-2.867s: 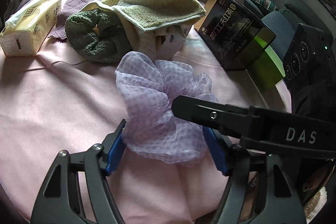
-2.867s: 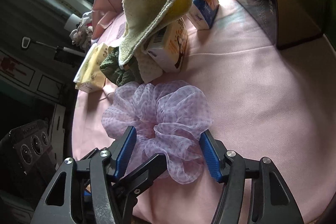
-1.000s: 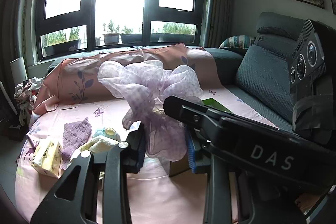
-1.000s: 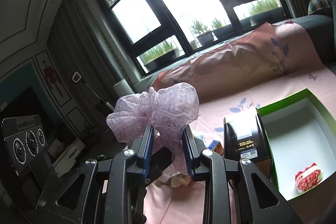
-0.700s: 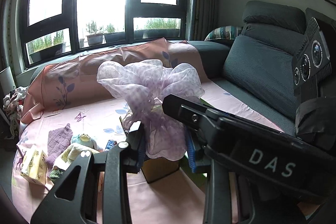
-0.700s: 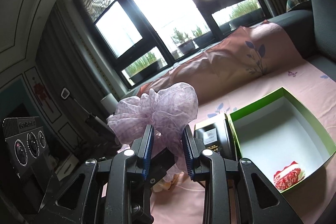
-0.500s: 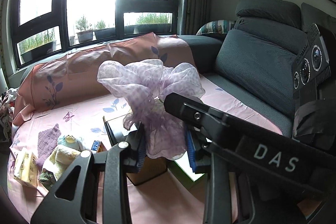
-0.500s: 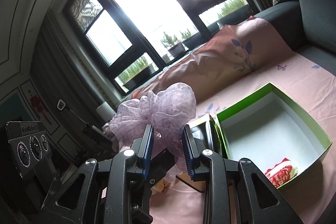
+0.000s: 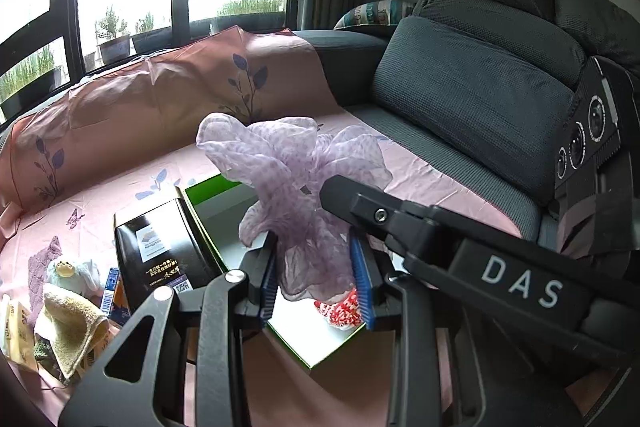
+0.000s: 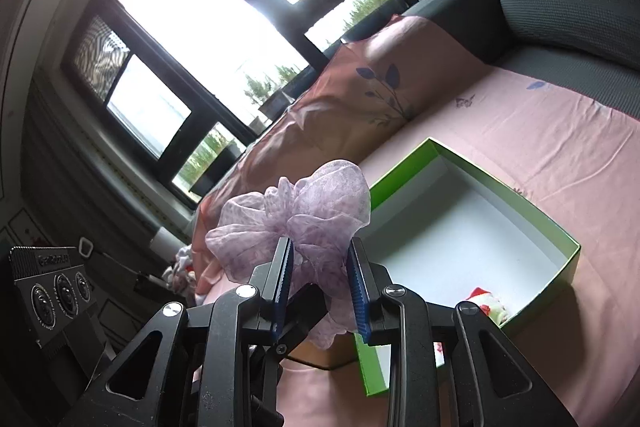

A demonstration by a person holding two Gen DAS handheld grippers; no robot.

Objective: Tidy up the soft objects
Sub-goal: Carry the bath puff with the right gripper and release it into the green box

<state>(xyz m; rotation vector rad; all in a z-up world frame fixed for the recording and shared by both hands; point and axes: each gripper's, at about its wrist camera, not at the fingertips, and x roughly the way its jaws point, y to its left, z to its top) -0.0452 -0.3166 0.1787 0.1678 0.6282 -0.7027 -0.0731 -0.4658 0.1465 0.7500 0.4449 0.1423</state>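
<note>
Scrunchie [image 9: 296,183], one, lilac and gauzy, is clamped by both grippers at once and held in the air above the green box [image 10: 556,231]. The left gripper [image 9: 318,281] has its blue pads narrow, pressed on the gathered lower part of the fabric; the right gripper [image 10: 320,289] pinches the same bunch, and its black finger crosses the left view from 3 o'clock toward the centre. In the box, one red-and-white soft toy [image 9: 340,309] lies on the white floor near the corner closest to the cameras. One black carton [image 9: 160,247] stands touching the box's wall at 9 o'clock. Further toward 8 o'clock, on the pink sheet [image 9: 420,175], lie one yellow towel [image 9: 68,323], one small pale plush [image 9: 70,271] and one purple cloth [image 9: 38,263].
</note>
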